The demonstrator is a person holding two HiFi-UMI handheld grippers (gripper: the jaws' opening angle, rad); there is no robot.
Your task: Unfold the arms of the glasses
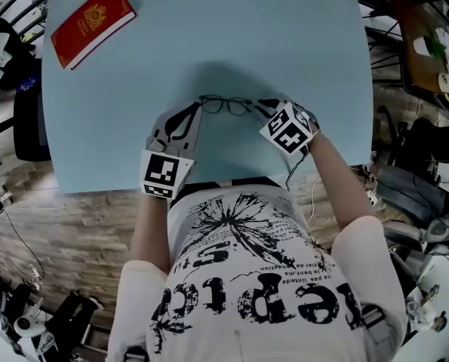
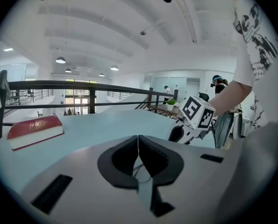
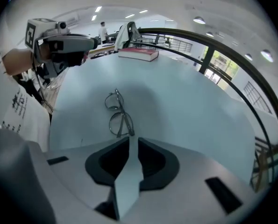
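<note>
The glasses (image 1: pixel 226 105) lie on the pale blue bench (image 1: pixel 209 36), somewhat toward its 6 o'clock edge. Their arms appear to be folded across the backs of the lenses, so the unfolding is judged not yet begun. A red book (image 1: pixel 93 24) is set well apart at 10 o'clock.

The left gripper (image 1: pixel 197 111) is held at the 9 o'clock end of the glasses. Its jaws are closed tip to tip, and nothing is seen pinched between the pads. Whether the glasses are touched cannot be told.

The right gripper (image 1: pixel 260 108) is placed at the 3 o'clock end and tilted steeply down. Its jaws are parted by a narrow gap in which only bare bench is seen. The near end of the glasses lies just beyond the tips.

Several slips are judged possible:
- The thin wire glasses could be pushed along the smooth bench if they are met by a jaw before being steadied at 9 o'clock.
- A lens rim could be caught instead of an arm, since the two lie close together.
- With so steep an approach, the glasses could be pressed flat against the bench and a hinge strained.
- An arm could spring back if it is released early.
</note>
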